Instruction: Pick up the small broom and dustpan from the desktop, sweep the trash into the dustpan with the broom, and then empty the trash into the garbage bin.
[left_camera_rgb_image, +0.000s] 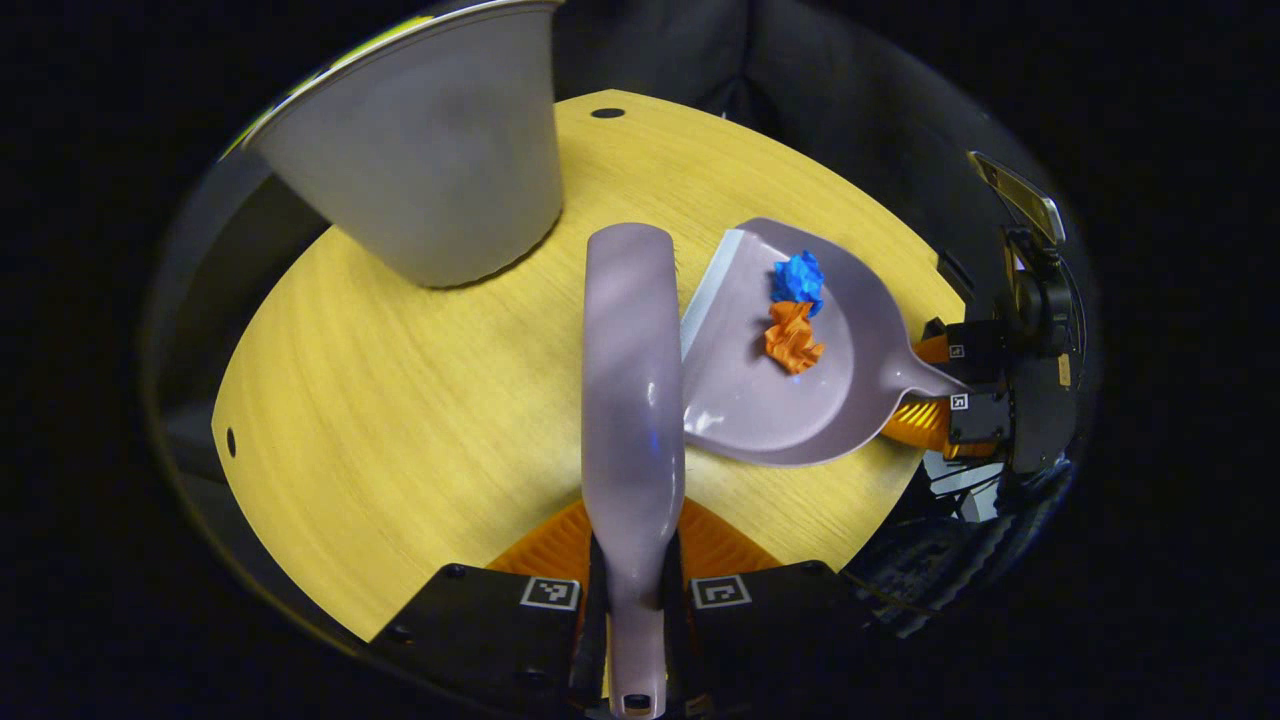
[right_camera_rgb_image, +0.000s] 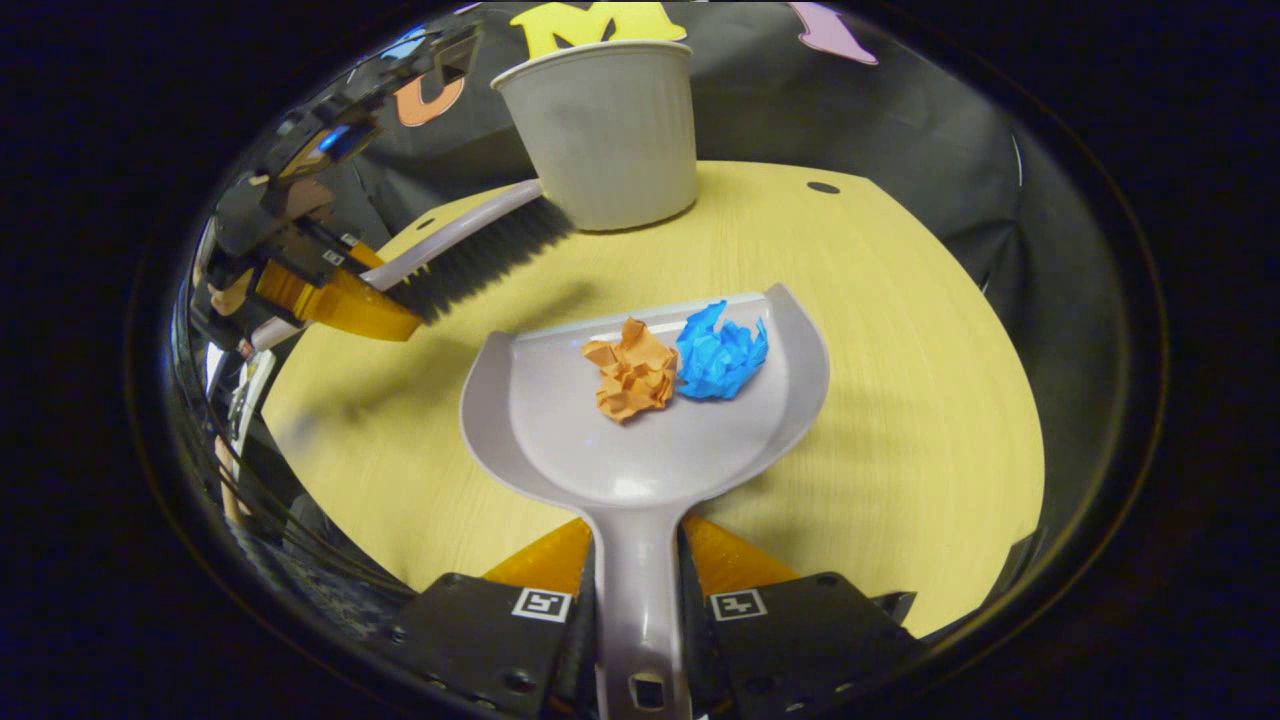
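Left claw (left_camera_rgb_image: 633, 590): clenched on broom (left_camera_rgb_image: 630, 400) handle
Right claw (right_camera_rgb_image: 640, 600): clenched on dustpan (right_camera_rgb_image: 640, 430) handle
Dustpan: orange wad (right_camera_rgb_image: 630, 380), blue wad (right_camera_rgb_image: 720, 352) inside
Bin (right_camera_rgb_image: 605, 135): desk's (right_camera_rgb_image: 920, 400) far edge

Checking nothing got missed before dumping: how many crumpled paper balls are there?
2, both in the dustpan: the orange paper ball on its left and the blue paper ball touching it on the right. Others could be hidden behind the bin.

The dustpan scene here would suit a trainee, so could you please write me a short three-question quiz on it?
1. True or false: both paper balls lie in the dustpan.
2. Which claw holds the broom: A left, B right?
3. Fill in: the bin stands on the ____.

Key: 1 true, the orange paper ball and blue paper ball are inside. 2 A, the left claw; the right claw grips the dustpan handle. 3 table.
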